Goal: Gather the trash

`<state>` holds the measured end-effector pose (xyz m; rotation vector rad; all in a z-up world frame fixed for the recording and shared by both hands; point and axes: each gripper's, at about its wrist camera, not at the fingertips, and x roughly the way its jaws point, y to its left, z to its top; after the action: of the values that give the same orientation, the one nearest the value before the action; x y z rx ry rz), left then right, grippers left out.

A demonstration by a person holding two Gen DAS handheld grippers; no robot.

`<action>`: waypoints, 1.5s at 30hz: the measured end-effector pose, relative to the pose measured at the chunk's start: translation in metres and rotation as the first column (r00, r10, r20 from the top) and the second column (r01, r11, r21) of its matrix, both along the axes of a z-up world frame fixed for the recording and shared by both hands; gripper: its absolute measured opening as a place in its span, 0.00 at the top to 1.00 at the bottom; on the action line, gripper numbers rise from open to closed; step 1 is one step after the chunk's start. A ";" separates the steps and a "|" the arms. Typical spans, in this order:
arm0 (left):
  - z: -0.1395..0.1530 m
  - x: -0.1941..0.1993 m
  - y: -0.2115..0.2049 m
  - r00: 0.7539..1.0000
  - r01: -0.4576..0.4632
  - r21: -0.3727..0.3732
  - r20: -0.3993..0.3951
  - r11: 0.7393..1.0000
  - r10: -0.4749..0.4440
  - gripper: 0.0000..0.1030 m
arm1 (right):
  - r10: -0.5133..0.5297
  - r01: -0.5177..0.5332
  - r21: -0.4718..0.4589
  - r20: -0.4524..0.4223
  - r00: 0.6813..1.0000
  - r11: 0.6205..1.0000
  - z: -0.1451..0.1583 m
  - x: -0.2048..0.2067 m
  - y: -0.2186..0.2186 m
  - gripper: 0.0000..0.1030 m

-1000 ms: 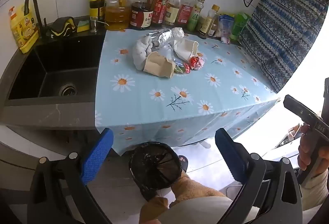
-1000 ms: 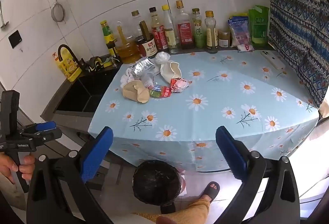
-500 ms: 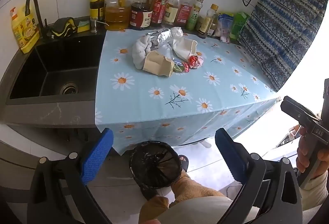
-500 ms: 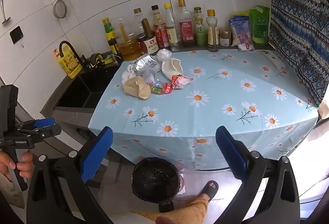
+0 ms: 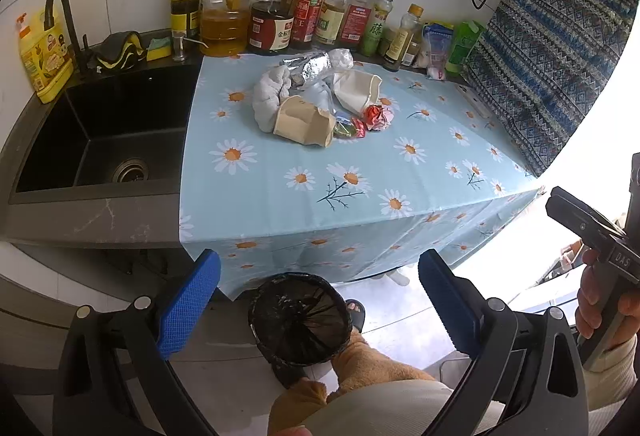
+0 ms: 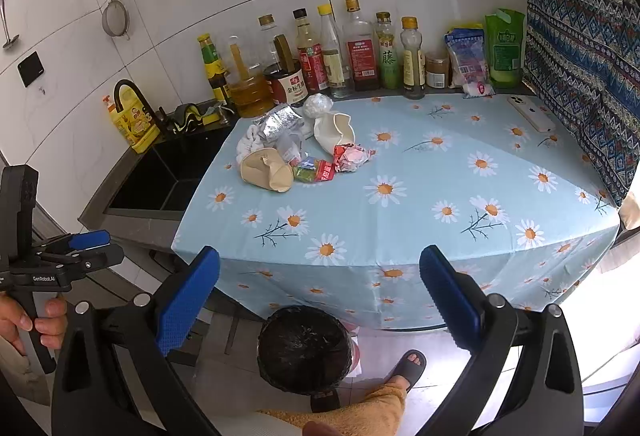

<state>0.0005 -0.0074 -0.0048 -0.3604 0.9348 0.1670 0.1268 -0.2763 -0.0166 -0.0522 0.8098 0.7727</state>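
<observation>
Right wrist view: both grippers (image 6: 319,296) agape, empty, well short of the trash pile (image 6: 298,146) — a careless reach may topple bottles (image 6: 362,52) behind it.

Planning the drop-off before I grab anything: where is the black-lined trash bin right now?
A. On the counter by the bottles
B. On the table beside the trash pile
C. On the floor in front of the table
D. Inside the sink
C: the trash bin stands on the floor below the table edge, next to the person's foot.

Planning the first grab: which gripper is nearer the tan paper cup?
Left, slightly. The left gripper faces the tan paper cup almost straight on; the right gripper is back and to the cup's right.
</observation>
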 end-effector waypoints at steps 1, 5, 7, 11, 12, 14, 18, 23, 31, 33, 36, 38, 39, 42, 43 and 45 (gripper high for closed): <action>0.000 -0.001 0.000 1.000 -0.001 0.000 -0.001 1.000 0.001 0.07 | 0.000 0.000 0.003 -0.003 1.000 1.000 0.000 0.000 -0.001 0.04; 0.000 0.000 -0.002 1.000 -0.002 -0.001 -0.004 1.000 0.002 0.07 | 0.000 0.000 0.006 -0.008 1.000 1.000 -0.001 0.003 -0.002 0.04; -0.002 0.000 -0.002 1.000 -0.007 -0.004 -0.007 1.000 0.007 0.07 | 0.000 0.000 0.006 -0.014 1.000 1.000 -0.002 0.004 -0.003 0.04; -0.003 -0.001 -0.003 1.000 -0.006 -0.005 -0.009 1.000 0.006 0.07 | 0.007 -0.007 0.004 -0.009 1.000 1.000 0.002 0.002 -0.001 0.04; -0.003 -0.001 -0.003 1.000 -0.005 -0.005 -0.009 1.000 0.005 0.07 | 0.010 -0.010 0.006 -0.009 1.000 1.000 0.002 0.002 -0.001 0.04; -0.003 -0.003 -0.002 1.000 -0.005 -0.003 -0.007 1.000 0.005 0.07 | 0.012 -0.012 0.009 -0.011 1.000 1.000 0.004 0.003 -0.001 0.04; -0.003 -0.004 -0.003 1.000 -0.003 -0.004 -0.005 1.000 0.003 0.07 | 0.012 -0.012 0.006 -0.003 1.000 1.000 0.002 -0.002 0.001 0.04; -0.001 -0.004 -0.002 1.000 -0.003 -0.006 -0.007 1.000 0.002 0.07 | 0.014 -0.014 0.008 -0.003 1.000 1.000 0.003 -0.003 0.002 0.04; 0.000 -0.006 -0.001 1.000 0.000 -0.010 -0.001 1.000 0.000 0.07 | 0.019 -0.019 0.004 0.005 1.000 1.000 0.002 -0.008 0.008 0.04; 0.000 -0.007 0.000 1.000 0.000 -0.010 0.002 1.000 0.000 0.07 | 0.021 -0.021 0.003 0.006 1.000 1.000 0.002 -0.008 0.010 0.04; 0.001 -0.010 0.001 1.000 -0.001 -0.011 0.007 1.000 0.001 0.07 | 0.023 -0.023 0.001 0.010 1.000 1.000 0.003 -0.011 0.013 0.04; 0.002 -0.011 0.002 1.000 -0.002 -0.011 0.011 1.000 0.002 0.07 | 0.027 -0.027 0.002 0.013 1.000 1.000 0.004 -0.012 0.014 0.04; 0.002 -0.012 0.003 1.000 -0.002 -0.012 0.013 1.000 0.002 0.07 | 0.028 -0.028 0.000 0.015 0.999 1.000 0.004 -0.012 0.015 0.04; 0.003 -0.014 0.003 1.000 -0.001 -0.013 0.016 1.000 0.001 0.06 | 0.029 -0.029 0.001 0.012 1.000 1.000 0.003 -0.014 0.016 0.04; 0.003 -0.014 0.003 1.000 -0.001 -0.014 0.016 1.000 0.001 0.07 | 0.029 -0.029 0.001 0.012 1.000 1.000 0.003 -0.015 0.017 0.04; 0.003 -0.016 0.004 1.000 0.001 -0.016 0.015 1.000 -0.001 0.07 | 0.030 -0.030 0.002 0.011 0.999 1.000 0.003 -0.016 0.018 0.04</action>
<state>-0.0150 -0.0036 -0.0020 -0.3758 0.9217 0.1553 0.1109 -0.2582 -0.0133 -0.0666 0.7997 0.8012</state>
